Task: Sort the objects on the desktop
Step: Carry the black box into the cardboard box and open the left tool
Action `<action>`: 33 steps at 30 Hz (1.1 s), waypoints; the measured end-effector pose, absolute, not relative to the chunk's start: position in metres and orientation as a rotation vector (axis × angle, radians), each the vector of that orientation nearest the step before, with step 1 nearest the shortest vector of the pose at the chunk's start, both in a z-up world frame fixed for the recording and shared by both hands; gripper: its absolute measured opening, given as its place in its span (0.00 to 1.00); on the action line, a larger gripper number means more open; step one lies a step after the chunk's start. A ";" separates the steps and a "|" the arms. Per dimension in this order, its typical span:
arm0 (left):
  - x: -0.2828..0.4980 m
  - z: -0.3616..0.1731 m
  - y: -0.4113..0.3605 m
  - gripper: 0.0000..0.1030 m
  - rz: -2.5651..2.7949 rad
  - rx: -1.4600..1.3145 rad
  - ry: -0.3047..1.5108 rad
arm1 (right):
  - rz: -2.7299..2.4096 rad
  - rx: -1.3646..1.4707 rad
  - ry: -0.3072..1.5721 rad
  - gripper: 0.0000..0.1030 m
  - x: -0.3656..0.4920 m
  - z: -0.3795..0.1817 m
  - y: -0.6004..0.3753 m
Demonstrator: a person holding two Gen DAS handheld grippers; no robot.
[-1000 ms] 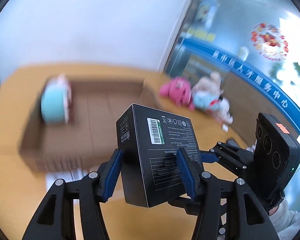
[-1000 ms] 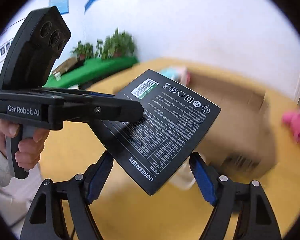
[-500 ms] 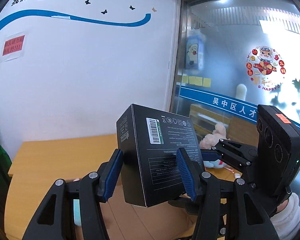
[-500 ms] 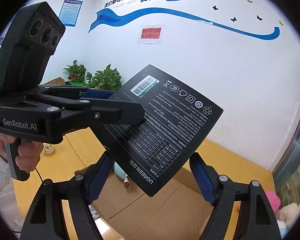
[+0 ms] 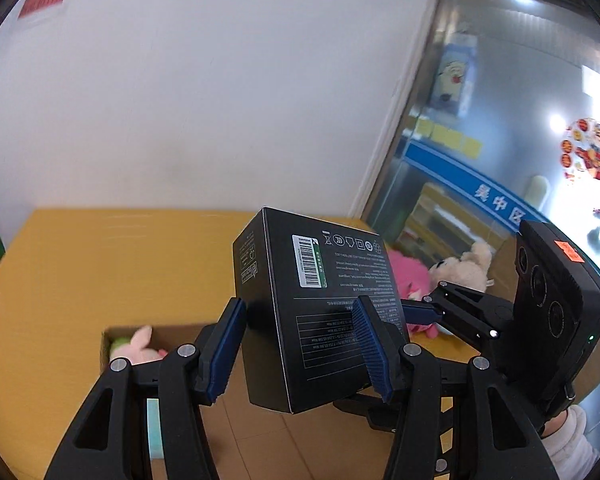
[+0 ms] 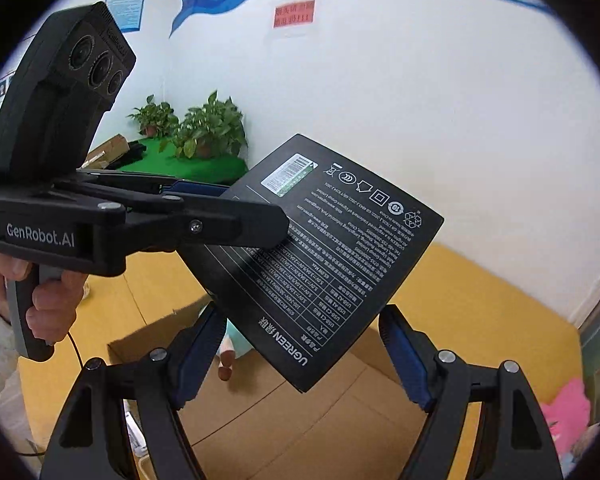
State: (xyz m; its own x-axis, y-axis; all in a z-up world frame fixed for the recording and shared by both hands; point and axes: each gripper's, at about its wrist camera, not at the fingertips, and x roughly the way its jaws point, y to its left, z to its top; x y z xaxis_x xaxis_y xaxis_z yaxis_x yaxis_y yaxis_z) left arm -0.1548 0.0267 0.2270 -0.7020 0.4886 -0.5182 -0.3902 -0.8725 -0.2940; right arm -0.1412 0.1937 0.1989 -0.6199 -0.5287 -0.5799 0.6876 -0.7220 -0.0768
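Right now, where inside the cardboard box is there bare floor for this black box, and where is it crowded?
The left gripper holds the black box above the cardboard box. Its floor is bare through the middle and toward the right gripper. The far-left corner is crowded with a pink plush and a teal item. Outside, more plush toys crowd the desk's right end.

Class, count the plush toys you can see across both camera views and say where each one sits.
3: a pink plush toy and a cream plush toy on the table behind the black box, and a third plush toy inside the cardboard box. Others may be hidden.
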 end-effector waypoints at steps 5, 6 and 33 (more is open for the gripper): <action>-0.201 0.161 0.023 0.51 2.482 -1.037 -0.271 | -2.231 0.853 0.321 0.77 -0.185 0.133 0.188; -0.210 0.149 0.023 0.51 2.468 -1.080 -0.280 | -2.216 0.883 0.303 0.77 -0.191 0.119 0.188; -0.261 0.051 0.042 0.50 2.488 -1.566 -0.121 | -2.082 1.229 0.064 0.76 -0.250 -0.014 0.178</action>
State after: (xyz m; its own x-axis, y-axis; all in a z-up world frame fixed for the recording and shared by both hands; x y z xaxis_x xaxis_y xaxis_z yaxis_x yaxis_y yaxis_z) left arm -0.2608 0.0418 0.0507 -0.4192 0.2103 -0.8832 -0.1240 -0.9769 -0.1738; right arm -0.2503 0.1778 -0.0143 -0.2979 -0.5459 -0.7831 0.5931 -0.7486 0.2963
